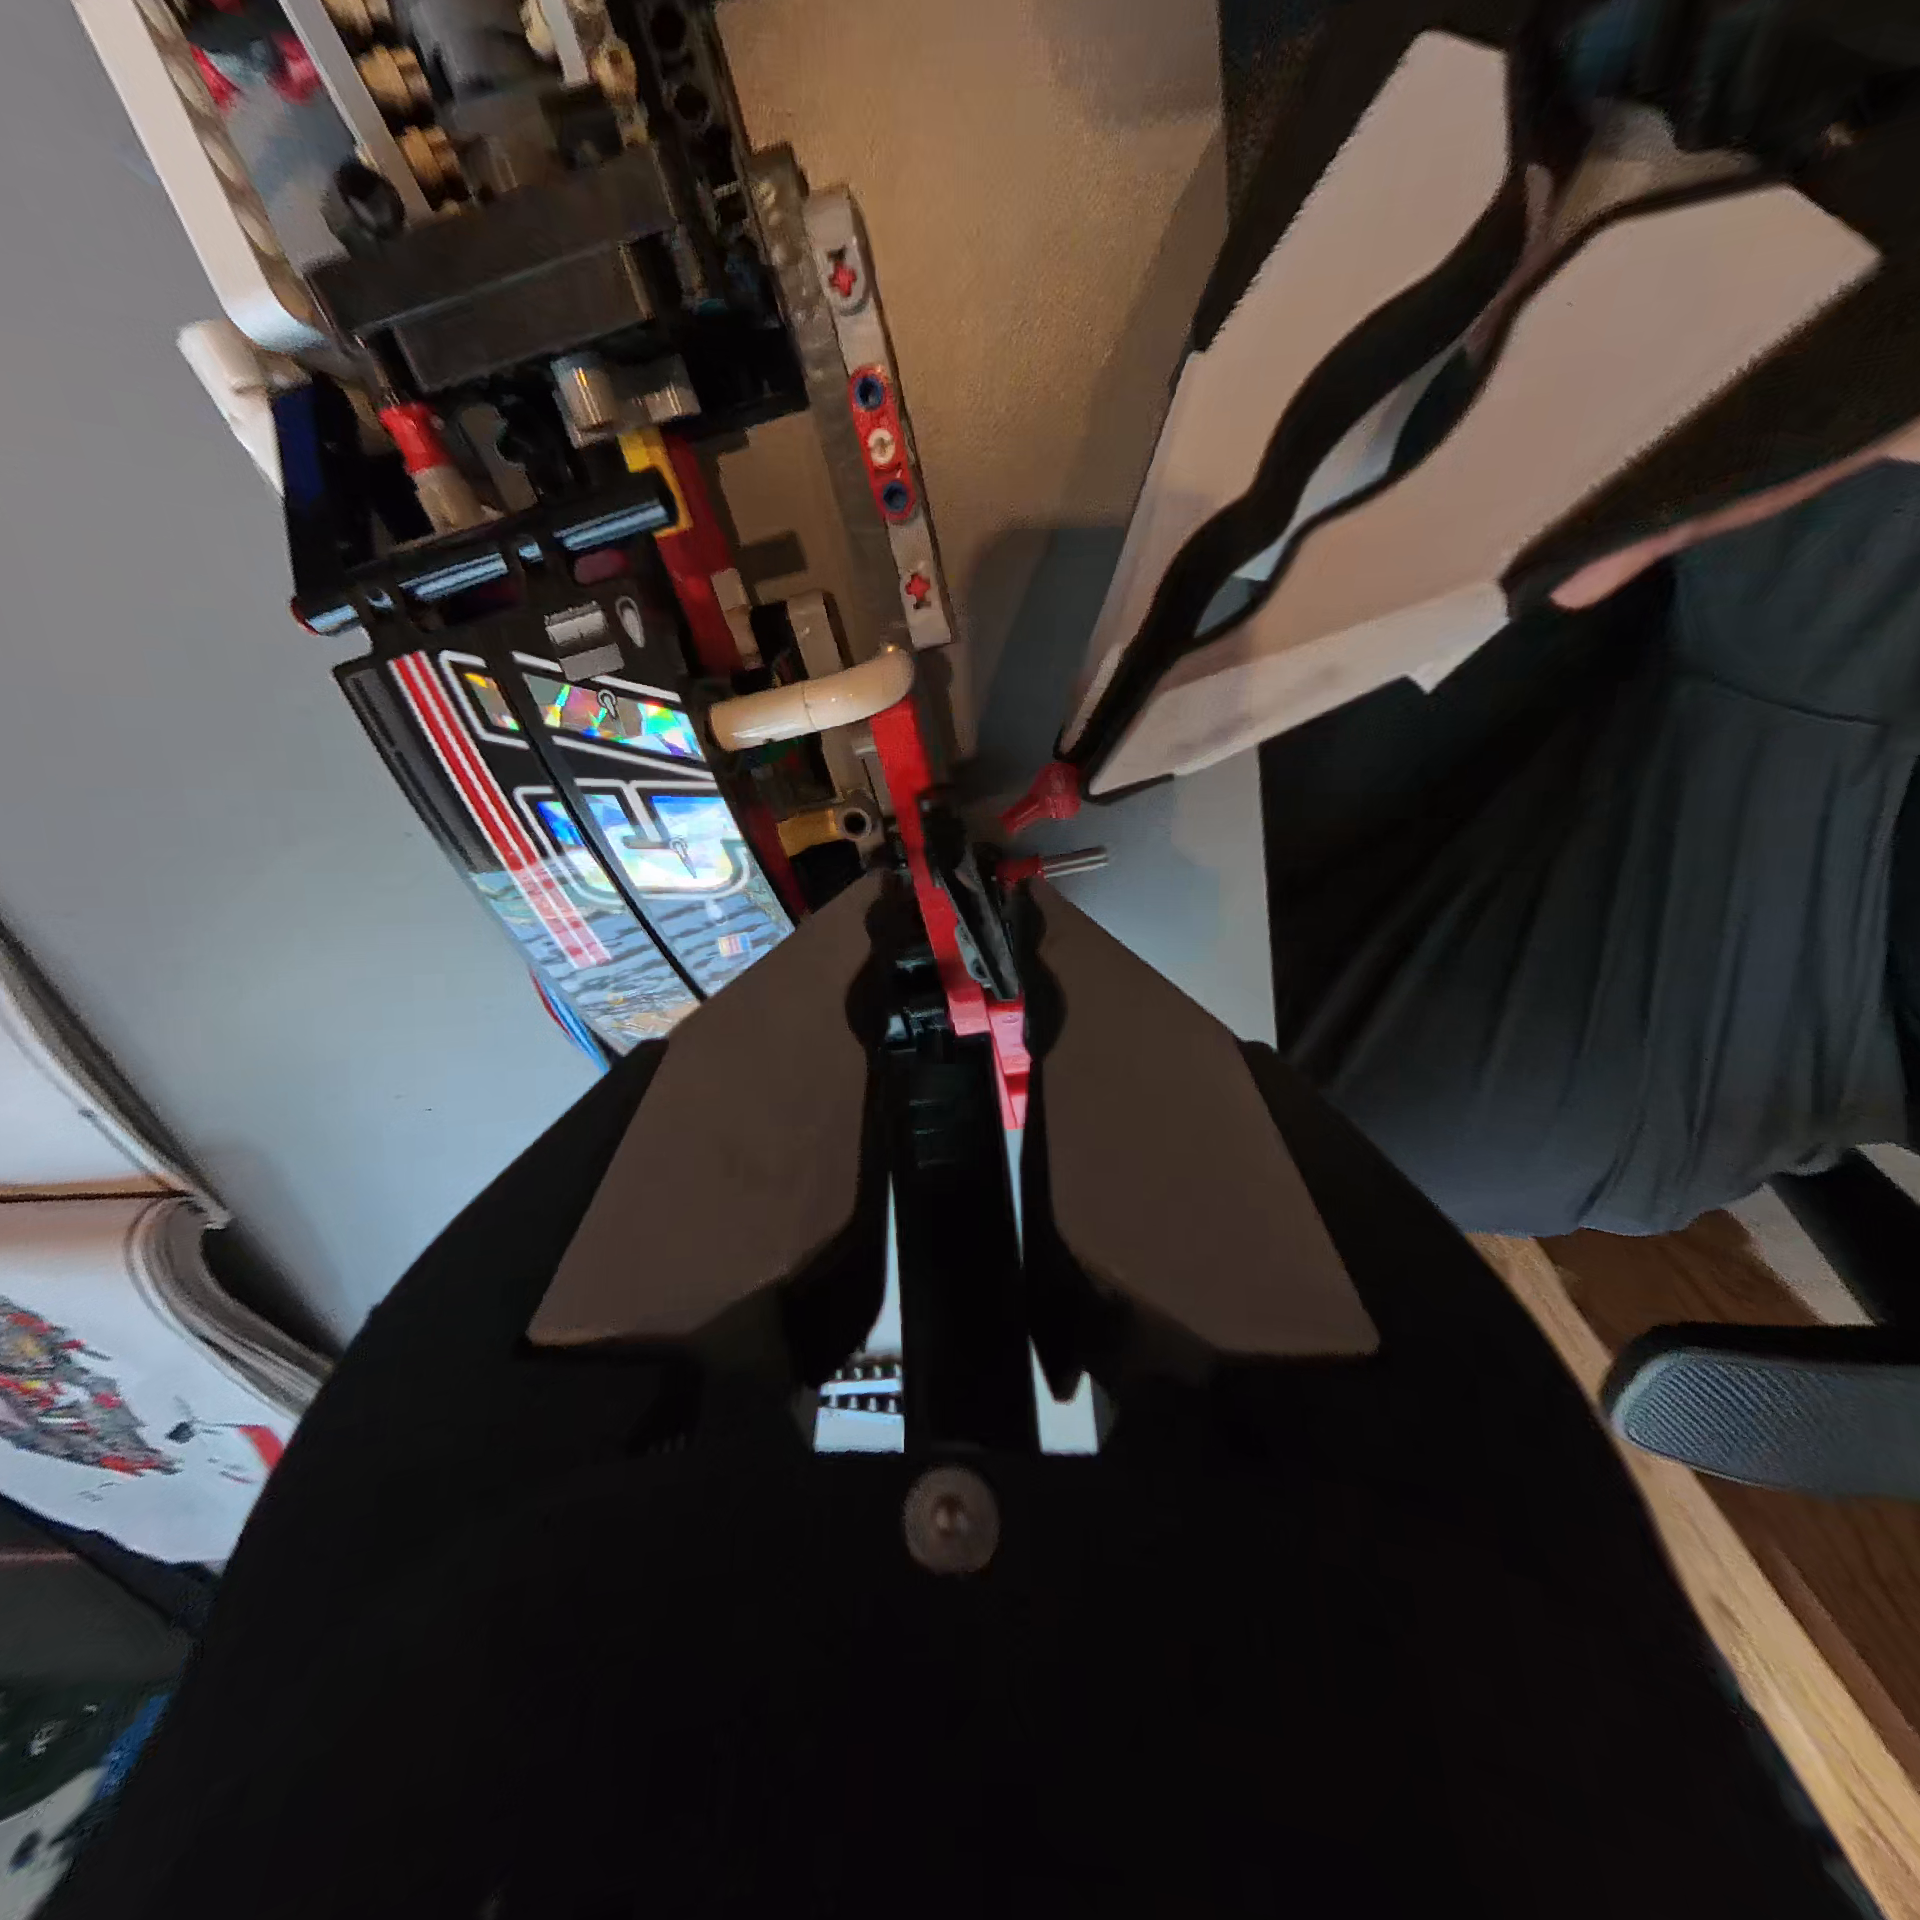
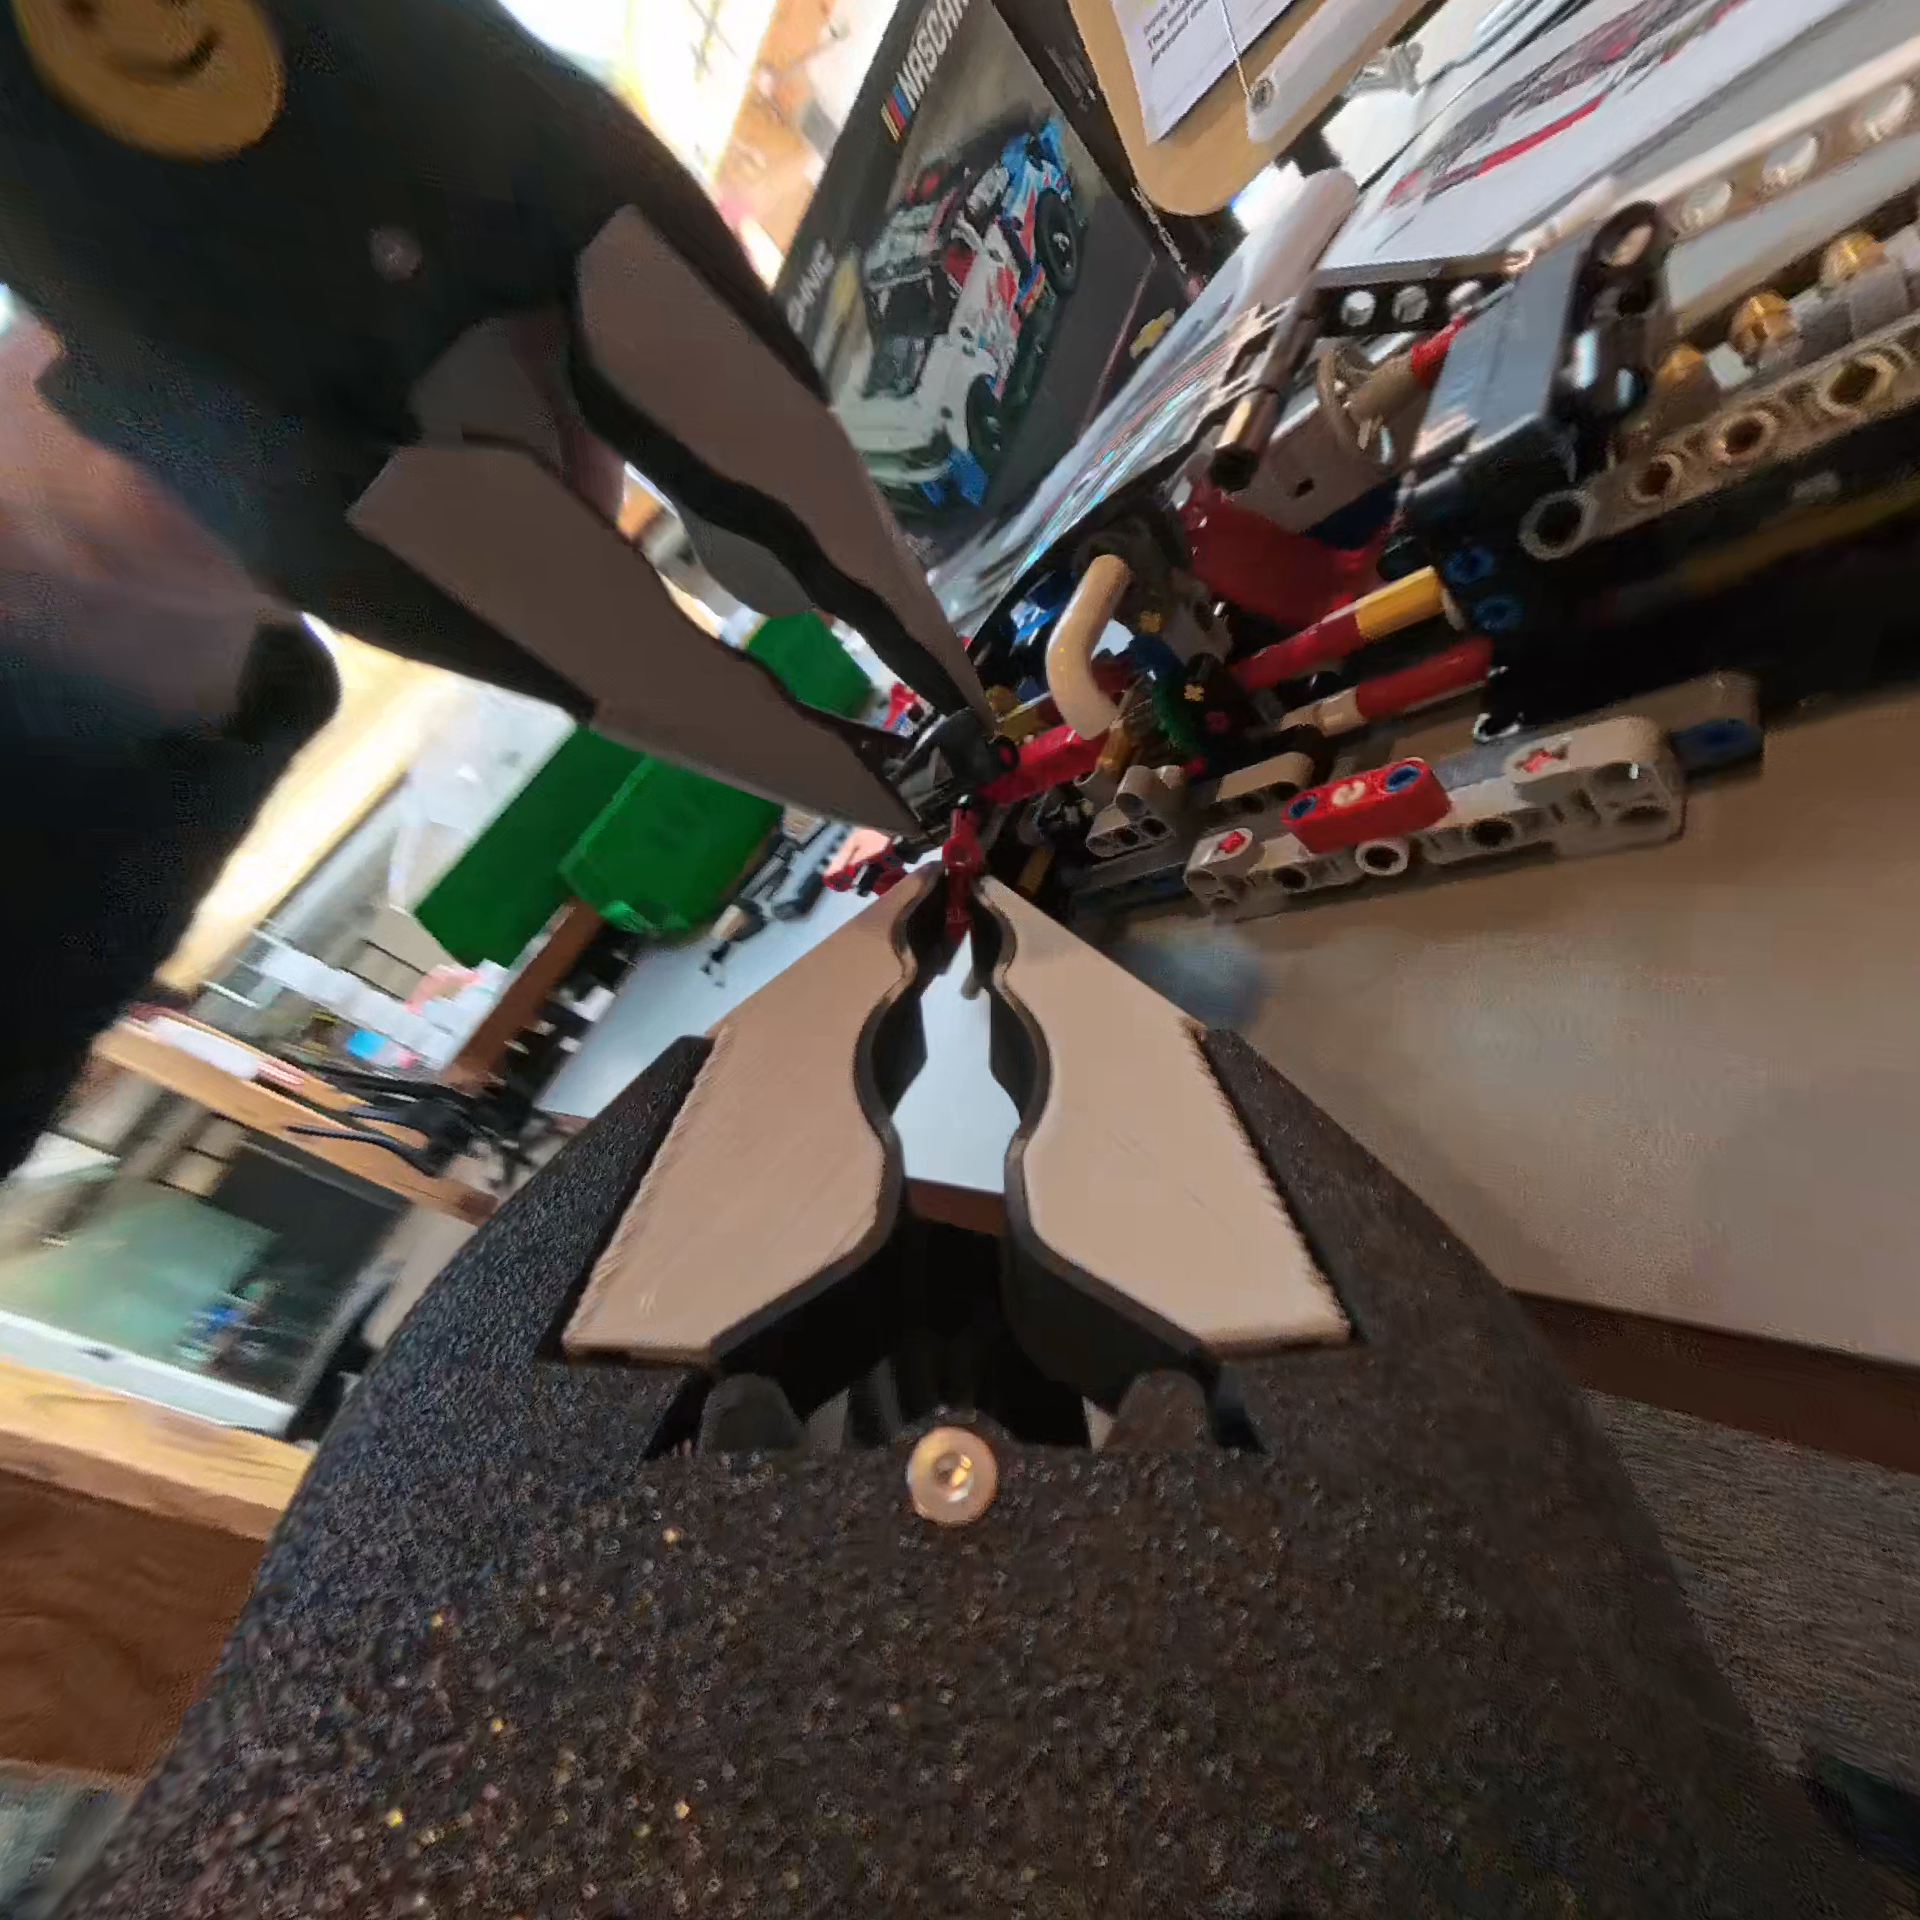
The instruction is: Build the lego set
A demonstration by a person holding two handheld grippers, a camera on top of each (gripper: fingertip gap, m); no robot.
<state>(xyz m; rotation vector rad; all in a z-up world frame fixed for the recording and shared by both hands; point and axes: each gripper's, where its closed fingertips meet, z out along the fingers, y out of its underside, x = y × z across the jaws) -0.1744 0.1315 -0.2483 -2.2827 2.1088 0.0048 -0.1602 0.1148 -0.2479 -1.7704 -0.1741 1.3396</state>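
Observation:
The partly built lego car (image 1: pixel 582 343) lies on the pale table, with black stickered panels (image 1: pixel 582 790) and a grey beam with a red plate (image 1: pixel 881 442). My left gripper (image 1: pixel 961 894) is shut on the model's red and black end piece (image 1: pixel 935 935). My right gripper (image 1: pixel 1075 774) comes in from the upper right, shut on a small red pin (image 1: pixel 1039 805) right at that end. In the right wrist view my right gripper (image 2: pixel 954 885) pinches the red pin (image 2: pixel 961 857), the left gripper (image 2: pixel 940 769) grips the model's tip, and the car (image 2: pixel 1455 623) stretches to the right.
The set's box (image 2: pixel 966 312) stands behind the car. An instruction booklet (image 1: pixel 83 1382) lies at the lower left. Green bins (image 2: pixel 623 831) sit farther back. The wooden table edge (image 1: pixel 1766 1558) and a chair arm (image 1: pixel 1766 1413) are at the right, beside a person's dark clothing (image 1: pixel 1662 935). My left and right fingertips are right by each other.

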